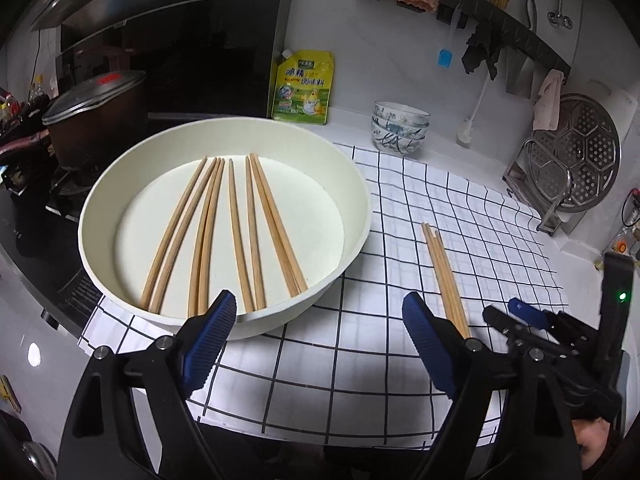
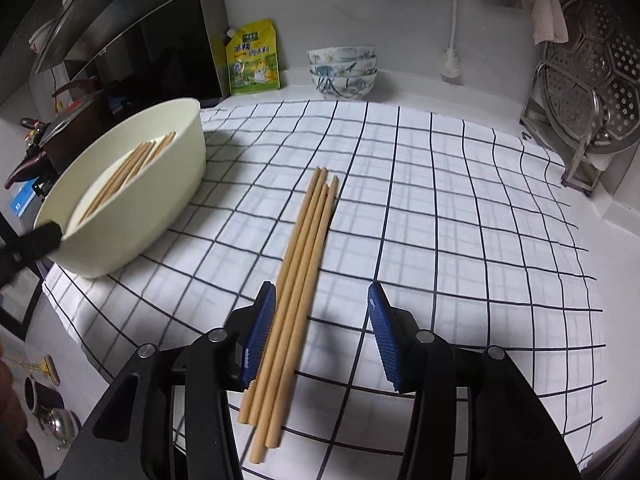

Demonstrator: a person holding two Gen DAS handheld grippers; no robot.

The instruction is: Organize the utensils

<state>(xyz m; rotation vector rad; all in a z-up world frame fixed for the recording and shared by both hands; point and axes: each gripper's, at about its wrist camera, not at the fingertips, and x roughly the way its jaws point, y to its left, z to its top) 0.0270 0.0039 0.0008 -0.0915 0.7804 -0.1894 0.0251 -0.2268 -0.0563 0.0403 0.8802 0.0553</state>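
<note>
Four pale wooden chopsticks (image 2: 298,280) lie bundled on the black-and-white checked cloth (image 2: 460,220), between the right gripper's (image 2: 322,332) parted jaws, unclamped — better to centre before closing. The left gripper (image 1: 316,336) gapes empty near the cream round basin (image 1: 356,184) of loose chopsticks (image 1: 224,232) — nothing blocks.

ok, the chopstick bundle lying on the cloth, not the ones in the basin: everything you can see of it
The bundle of chopsticks is four plain, light wooden sticks, round in section, lying flat and side by side on the checked cloth, apart from the cream basin. The ends are uneven: far tips staggered, near ends fanned slightly. The sticks run between the fingers of the right gripper, whose jaws stand open around them. The left finger's pad lies close against the outermost stick; whether they touch cannot be told. The right one is clear.
</note>
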